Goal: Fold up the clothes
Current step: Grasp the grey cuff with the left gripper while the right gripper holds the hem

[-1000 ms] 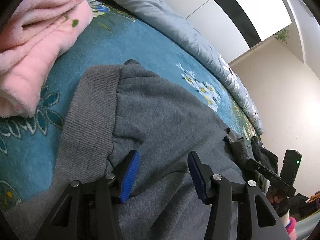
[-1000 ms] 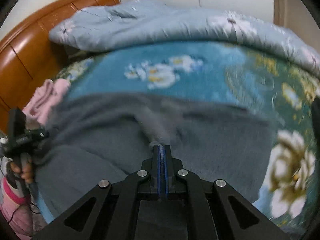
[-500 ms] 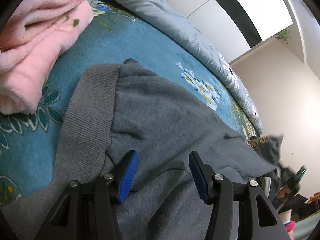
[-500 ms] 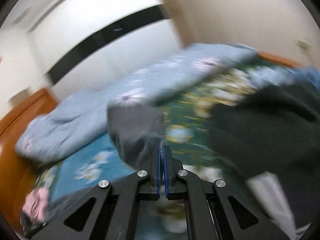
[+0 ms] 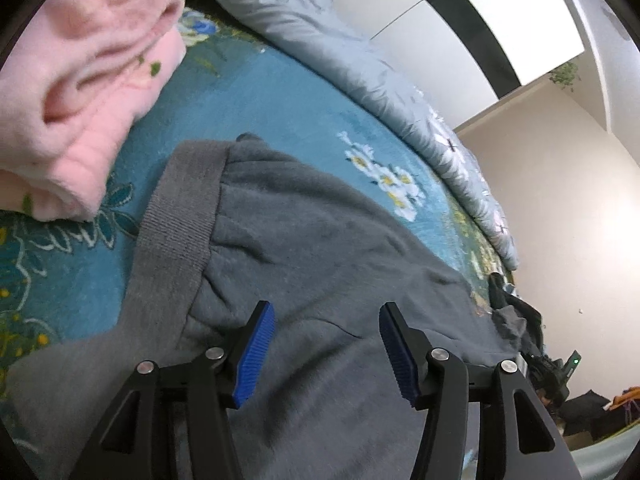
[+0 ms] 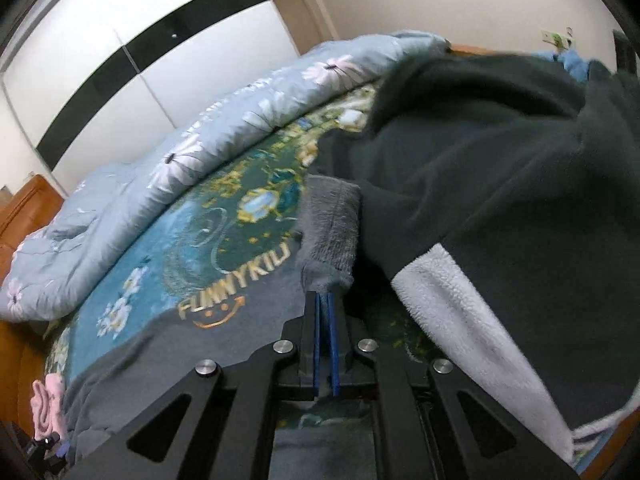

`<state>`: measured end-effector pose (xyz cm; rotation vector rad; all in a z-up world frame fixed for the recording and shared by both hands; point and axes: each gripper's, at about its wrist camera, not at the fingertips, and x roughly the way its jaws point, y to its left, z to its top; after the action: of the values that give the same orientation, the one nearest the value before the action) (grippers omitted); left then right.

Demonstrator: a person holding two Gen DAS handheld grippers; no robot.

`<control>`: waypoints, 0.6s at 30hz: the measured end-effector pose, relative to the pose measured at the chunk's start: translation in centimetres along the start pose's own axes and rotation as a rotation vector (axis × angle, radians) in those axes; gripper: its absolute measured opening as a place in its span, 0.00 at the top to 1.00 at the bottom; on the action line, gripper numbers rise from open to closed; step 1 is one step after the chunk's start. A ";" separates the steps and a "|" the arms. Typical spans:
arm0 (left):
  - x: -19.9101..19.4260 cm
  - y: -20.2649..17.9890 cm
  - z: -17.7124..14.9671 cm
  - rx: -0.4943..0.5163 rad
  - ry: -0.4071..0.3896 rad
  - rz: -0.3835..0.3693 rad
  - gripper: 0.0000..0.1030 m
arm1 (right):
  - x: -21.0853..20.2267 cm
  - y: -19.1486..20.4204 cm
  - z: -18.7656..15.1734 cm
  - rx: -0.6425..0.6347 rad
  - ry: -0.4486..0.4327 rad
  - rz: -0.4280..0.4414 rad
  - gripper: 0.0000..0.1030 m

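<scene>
So the grey sweatshirt (image 5: pixel 320 264) is spread flat across the teal floral bedspread (image 5: pixel 256 92), ribbed hem (image 5: pixel 180 216) off to the left side of the left wrist view. The left gripper (image 5: pixel 326 344) hangs right over the body of it with its blue pads (image 5: pixel 256 354) spread wide, nothing between them, just cloth underneath. I can't tell if the pads actually touch the fabric. The right gripper (image 6: pixel 325 304) has its jaws pressed together on the ribbed cuff (image 6: pixel 330 228) of the grey sleeve, which sticks up straight from the tips. The orange FUNNYKILI print (image 6: pixel 236 284) sits just left of that pinch. A dark fleece with a white panel (image 6: pixel 500 184) is piled on the right, and a folded pink garment (image 5: pixel 80 96) lies beside the hem. A pale blue quilt (image 6: pixel 168 176) runs along the far edge.
</scene>
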<state>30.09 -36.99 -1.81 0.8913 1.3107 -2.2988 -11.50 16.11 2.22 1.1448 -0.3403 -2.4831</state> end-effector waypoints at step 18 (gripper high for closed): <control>-10.6 7.0 -7.0 -0.122 -0.123 0.261 0.41 | -9.6 -10.9 -12.6 0.177 0.010 0.035 0.77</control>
<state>44.41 -34.63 -1.87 0.8139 1.1912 -2.0181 1.26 29.40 -3.45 1.2077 -0.5818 -2.4555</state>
